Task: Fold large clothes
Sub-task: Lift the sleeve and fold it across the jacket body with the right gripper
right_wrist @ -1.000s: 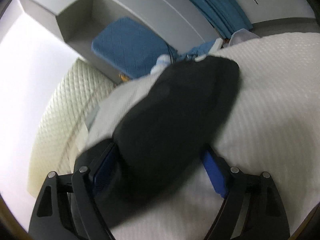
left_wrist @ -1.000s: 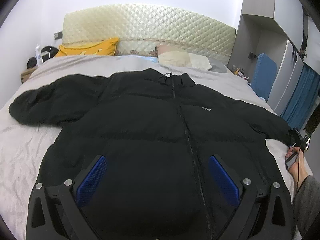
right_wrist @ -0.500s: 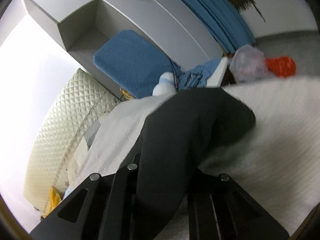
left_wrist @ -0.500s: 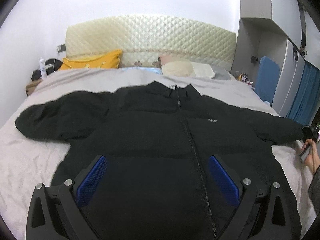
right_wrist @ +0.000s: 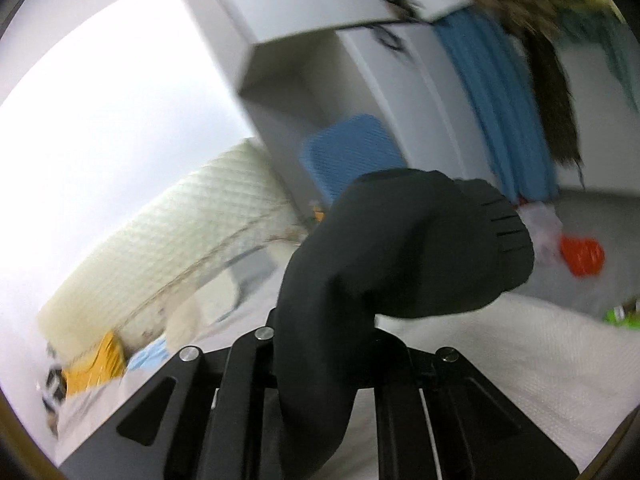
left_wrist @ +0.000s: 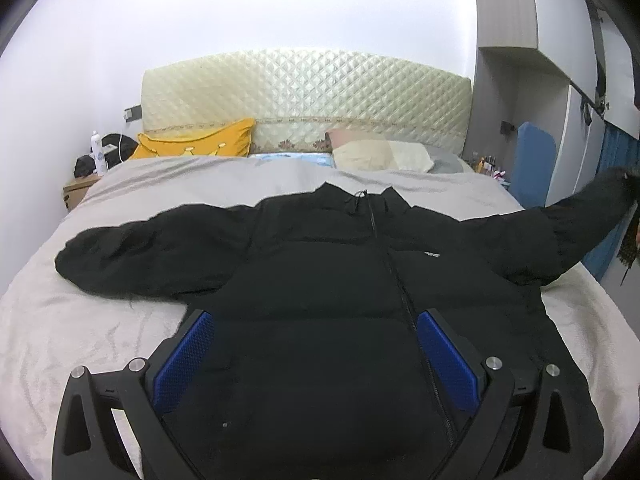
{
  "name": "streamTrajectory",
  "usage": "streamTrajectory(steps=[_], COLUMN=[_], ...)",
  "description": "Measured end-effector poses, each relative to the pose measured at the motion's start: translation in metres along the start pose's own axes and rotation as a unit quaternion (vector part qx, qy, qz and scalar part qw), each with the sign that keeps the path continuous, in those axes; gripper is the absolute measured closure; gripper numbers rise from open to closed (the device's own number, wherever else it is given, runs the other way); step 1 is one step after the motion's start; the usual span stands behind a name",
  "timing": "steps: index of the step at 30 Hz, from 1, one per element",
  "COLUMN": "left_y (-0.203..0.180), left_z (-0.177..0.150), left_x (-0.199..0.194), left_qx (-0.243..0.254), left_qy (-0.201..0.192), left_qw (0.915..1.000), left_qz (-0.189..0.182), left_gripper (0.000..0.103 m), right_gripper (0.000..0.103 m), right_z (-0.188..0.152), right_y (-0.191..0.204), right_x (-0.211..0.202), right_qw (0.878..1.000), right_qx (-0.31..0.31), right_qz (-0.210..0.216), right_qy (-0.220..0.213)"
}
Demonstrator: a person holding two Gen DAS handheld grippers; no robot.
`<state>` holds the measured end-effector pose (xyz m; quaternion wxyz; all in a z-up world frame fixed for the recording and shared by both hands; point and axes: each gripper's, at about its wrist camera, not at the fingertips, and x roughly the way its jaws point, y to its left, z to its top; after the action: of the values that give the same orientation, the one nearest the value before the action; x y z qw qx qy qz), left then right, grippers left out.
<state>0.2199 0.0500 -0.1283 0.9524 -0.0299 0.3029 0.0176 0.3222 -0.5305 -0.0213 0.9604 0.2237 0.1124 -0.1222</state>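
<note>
A large black puffer jacket (left_wrist: 320, 272) lies face up on the bed, zipper closed, collar toward the headboard. Its one sleeve (left_wrist: 140, 256) lies flat out to the left. The other sleeve (left_wrist: 580, 216) is lifted off the bed at the right. My left gripper (left_wrist: 316, 344) is open above the jacket's lower front, holding nothing. My right gripper (right_wrist: 324, 344) is shut on the raised sleeve's end, and the cuff (right_wrist: 404, 248) bulges out past the jaws.
The bed (left_wrist: 60, 320) has a grey-beige cover and a quilted cream headboard (left_wrist: 304, 92). A yellow pillow (left_wrist: 200, 144) and a cream pillow (left_wrist: 380, 154) lie at the head. A nightstand (left_wrist: 78, 192) stands left, a wardrobe (left_wrist: 560, 80) and blue curtain right.
My right gripper closed on the sleeve end and lifted it up off the bed. My left gripper drew back and higher, staying open.
</note>
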Motion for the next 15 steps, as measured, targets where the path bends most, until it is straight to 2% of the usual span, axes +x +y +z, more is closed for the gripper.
streamTrajectory(steps=[5,7,9,13,15], left_y=[0.026,0.038,0.046,0.060,0.066], left_z=[0.006,0.007,0.006,0.007,0.007], left_x=[-0.020,-0.027,-0.032,-0.044,-0.053], left_qx=[-0.020,-0.025,-0.024,-0.016,-0.016], left_qy=[-0.031,-0.036,-0.038,-0.022,-0.032], left_qw=[0.9993,0.9990,0.9989,0.9994,0.9990], left_qz=[0.001,0.001,0.007,0.020,0.029], left_gripper=[0.000,0.000,0.000,0.000,0.000], right_gripper=[0.090,0.090,0.090,0.090,0.090], right_z=[0.010,0.008,0.001,-0.023,-0.043], right_y=[0.087,0.128,0.170,0.233,0.268], right_x=[-0.043,-0.058,-0.071,-0.083,-0.087], right_qw=[0.998,0.996,0.992,0.985,0.980], right_qx=[-0.029,-0.061,-0.098,-0.122,-0.133], right_qz=[0.048,0.069,0.085,0.123,0.145], right_qy=[-0.013,-0.012,-0.011,-0.001,0.009])
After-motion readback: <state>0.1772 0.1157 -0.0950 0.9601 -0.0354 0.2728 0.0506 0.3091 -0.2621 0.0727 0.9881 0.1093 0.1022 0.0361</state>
